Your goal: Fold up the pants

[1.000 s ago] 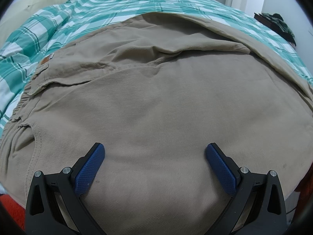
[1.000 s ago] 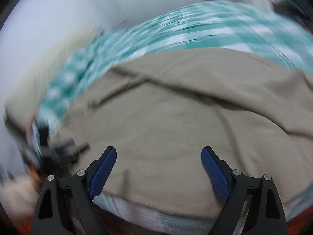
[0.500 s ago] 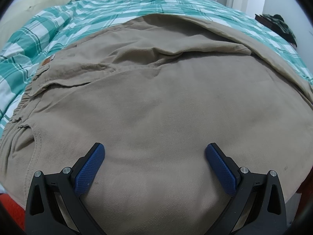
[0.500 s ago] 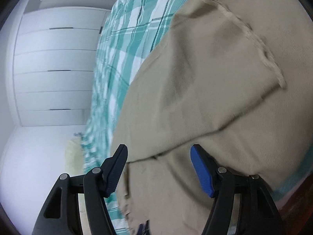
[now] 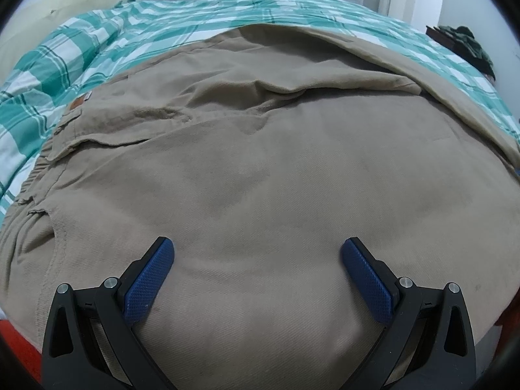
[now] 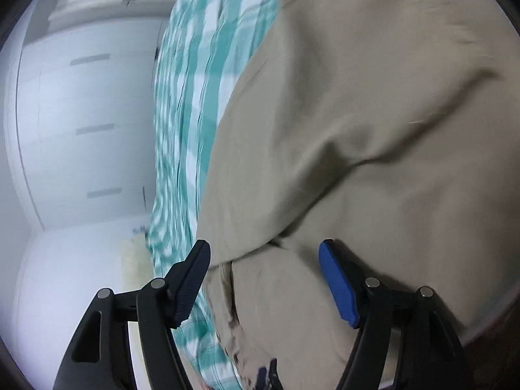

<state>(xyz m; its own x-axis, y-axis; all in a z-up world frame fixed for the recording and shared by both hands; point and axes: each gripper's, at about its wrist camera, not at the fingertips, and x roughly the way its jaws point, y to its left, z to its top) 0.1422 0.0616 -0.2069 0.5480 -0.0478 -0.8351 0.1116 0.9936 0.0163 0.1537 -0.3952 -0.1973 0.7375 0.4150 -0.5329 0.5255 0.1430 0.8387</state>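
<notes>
Tan twill pants (image 5: 260,162) lie spread flat, filling the centre and lower frame of the left wrist view. Their waistband sits at the left edge. One leg is folded over, its crease running across the upper centre.

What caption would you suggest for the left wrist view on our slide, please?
Open left gripper poised over tan pants spread on a green plaid bedspread.

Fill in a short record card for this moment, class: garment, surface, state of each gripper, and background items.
garment: tan pants, spread out, wrinkled, partly layered
surface: bed with green-and-white plaid cover
left gripper: open, low over the pants, holding nothing
right gripper: open, rolled sideways at the pants' edge, holding nothing
background: white cupboards, cream pillow
</notes>
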